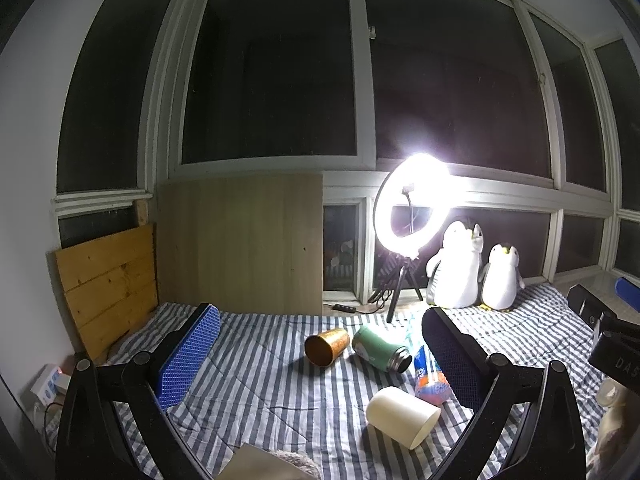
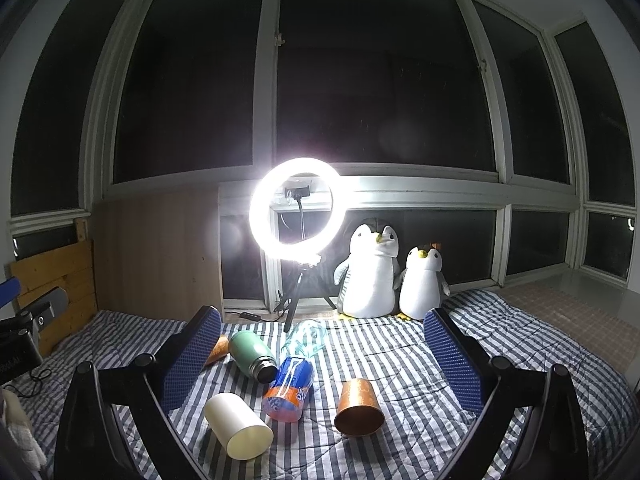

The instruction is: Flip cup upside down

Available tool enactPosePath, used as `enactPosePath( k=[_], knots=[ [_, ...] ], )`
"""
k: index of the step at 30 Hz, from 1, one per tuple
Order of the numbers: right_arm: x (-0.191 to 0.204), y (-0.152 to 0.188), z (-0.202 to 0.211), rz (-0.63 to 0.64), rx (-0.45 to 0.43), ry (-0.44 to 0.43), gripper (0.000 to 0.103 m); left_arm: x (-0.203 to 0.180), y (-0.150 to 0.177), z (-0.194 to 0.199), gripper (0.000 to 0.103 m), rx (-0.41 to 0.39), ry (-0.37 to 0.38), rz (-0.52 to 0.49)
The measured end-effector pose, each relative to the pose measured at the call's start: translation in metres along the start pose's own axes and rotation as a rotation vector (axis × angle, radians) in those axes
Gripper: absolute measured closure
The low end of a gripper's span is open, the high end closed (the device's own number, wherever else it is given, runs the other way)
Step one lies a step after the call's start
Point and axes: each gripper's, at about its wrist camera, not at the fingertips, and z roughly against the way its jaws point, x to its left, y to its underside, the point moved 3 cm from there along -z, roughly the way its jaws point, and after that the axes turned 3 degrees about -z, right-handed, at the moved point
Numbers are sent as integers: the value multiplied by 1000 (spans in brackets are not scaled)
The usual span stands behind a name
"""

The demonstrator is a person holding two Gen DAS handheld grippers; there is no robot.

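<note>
Three cups lie on their sides on the striped bedspread. A cream cup (image 1: 402, 415) (image 2: 237, 425) lies nearest, its mouth toward me. A copper cup (image 1: 326, 346) lies left of a green flask (image 1: 381, 349) in the left wrist view; only its edge (image 2: 218, 350) shows in the right wrist view. Another copper cup (image 2: 358, 407) lies on its side between the right fingers. My left gripper (image 1: 320, 322) is open and empty above the bed. My right gripper (image 2: 322, 324) is open and empty, too.
The green flask (image 2: 253, 354) and an orange-and-blue soda bottle (image 2: 290, 392) (image 1: 430, 376) lie among the cups. A bright ring light on a tripod (image 2: 296, 204) and two plush penguins (image 2: 372, 276) stand at the window. Wooden boards (image 1: 108, 284) lean at left.
</note>
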Motion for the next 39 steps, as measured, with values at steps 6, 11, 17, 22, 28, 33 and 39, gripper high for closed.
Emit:
enactPosePath(
  k=[6, 11, 17, 22, 28, 33, 39],
  knots=[
    [-3, 0, -3, -4, 4, 3, 3, -3, -1, -4, 1, 6, 4, -4],
    [-4, 2, -4, -3, 6, 3, 3, -3, 0, -8, 1, 12, 3, -2],
    [-5, 3, -7, -6, 11, 2, 3, -4, 1, -13, 1, 21, 4, -5],
    [-6, 3, -8, -4, 16, 2, 3, -5, 2, -16, 1, 23, 3, -1],
    [-5, 3, -13, -6, 25, 6, 3, -8, 4, -23, 1, 33, 7, -6],
    [-4, 4, -17, -4, 34, 7, 3, -8, 6, -29, 1, 43, 8, -8],
    [-4, 6, -23, 1, 46, 17, 3, -9, 9, -39, 1, 62, 9, -3]
  ],
)
